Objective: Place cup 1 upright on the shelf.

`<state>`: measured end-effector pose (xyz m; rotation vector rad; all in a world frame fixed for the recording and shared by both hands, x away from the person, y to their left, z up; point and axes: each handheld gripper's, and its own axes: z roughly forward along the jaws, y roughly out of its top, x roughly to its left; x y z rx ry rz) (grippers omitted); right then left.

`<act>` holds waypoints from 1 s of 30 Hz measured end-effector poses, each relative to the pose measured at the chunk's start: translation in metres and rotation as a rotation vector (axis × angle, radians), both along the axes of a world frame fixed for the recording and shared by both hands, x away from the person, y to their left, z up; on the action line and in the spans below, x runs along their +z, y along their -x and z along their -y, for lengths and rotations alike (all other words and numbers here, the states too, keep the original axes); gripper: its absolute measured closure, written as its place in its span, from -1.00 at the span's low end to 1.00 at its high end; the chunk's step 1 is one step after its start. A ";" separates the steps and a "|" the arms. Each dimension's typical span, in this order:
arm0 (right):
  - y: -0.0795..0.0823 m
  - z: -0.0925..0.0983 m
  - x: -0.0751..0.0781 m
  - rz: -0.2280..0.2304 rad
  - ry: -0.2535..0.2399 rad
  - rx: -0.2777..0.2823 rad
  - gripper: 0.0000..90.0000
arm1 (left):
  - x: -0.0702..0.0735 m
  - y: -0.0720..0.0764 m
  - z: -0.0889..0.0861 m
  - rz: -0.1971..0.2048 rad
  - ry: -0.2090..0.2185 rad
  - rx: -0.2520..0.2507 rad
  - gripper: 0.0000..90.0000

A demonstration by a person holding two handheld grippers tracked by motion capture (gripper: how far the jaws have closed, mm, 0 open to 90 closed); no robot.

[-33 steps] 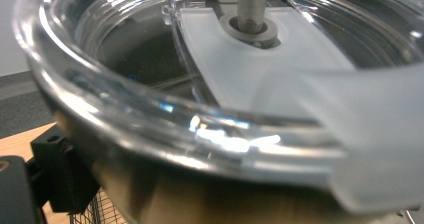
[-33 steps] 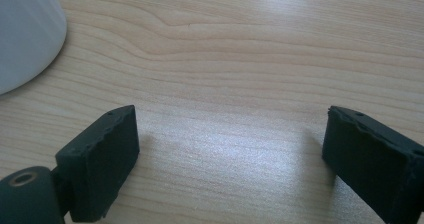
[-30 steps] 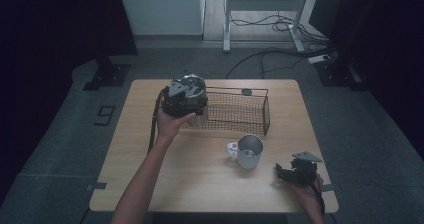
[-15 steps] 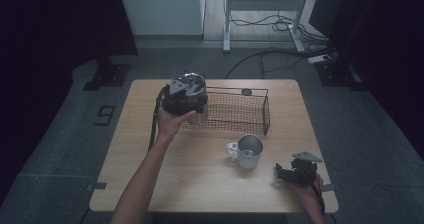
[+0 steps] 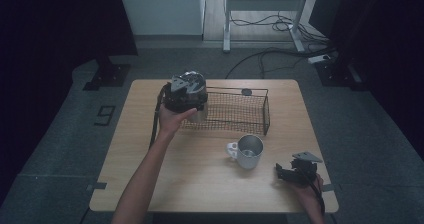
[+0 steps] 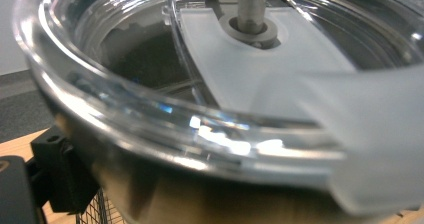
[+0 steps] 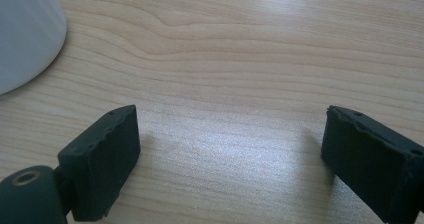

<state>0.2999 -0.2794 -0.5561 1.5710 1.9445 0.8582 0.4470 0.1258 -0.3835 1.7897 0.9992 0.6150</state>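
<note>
High view is showing a pale wooden table carrying a black wire-mesh basket along its far side, with a small dark round object lying just beyond the basket's far rim. A steel mug with a white handle is standing open-topped just in front of the basket, between it and the right gripper, which is resting near the table's front right corner. Cables and a metal stand are lying on the grey floor beyond the table. At the basket's left end the left gripper is sitting over a metal tumbler, so much of that cup is being hidden by the gripper's body and the hand wrapping it; whether the tumbler is standing inside the basket or just against its corner is not possible to tell. Left gripper view is pressing close to the tumbler, showing a brushed steel wall, a clear plastic lid with a thick glossy rim, a frosted sliding tab and a grey central post, and a patch of basket mesh below; the jaws appear clamped on the tumbler at its lidded top. Right gripper view is showing two blocky matte black jaws standing wide apart over bare wood grain, holding nothing, with the mug's pale curved wall at the upper left.
</note>
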 end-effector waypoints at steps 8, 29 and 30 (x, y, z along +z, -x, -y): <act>0.000 0.000 0.000 0.000 0.000 0.000 -0.81 | -0.003 -0.007 -0.001 -0.007 -0.005 0.010 -0.91; 0.000 0.000 0.000 0.000 -0.001 -0.001 -0.81 | -0.006 -0.024 0.005 -0.009 0.003 0.030 -0.91; 0.000 0.000 0.000 0.000 0.000 0.000 -0.81 | -0.006 -0.025 0.005 -0.009 0.004 0.033 -0.91</act>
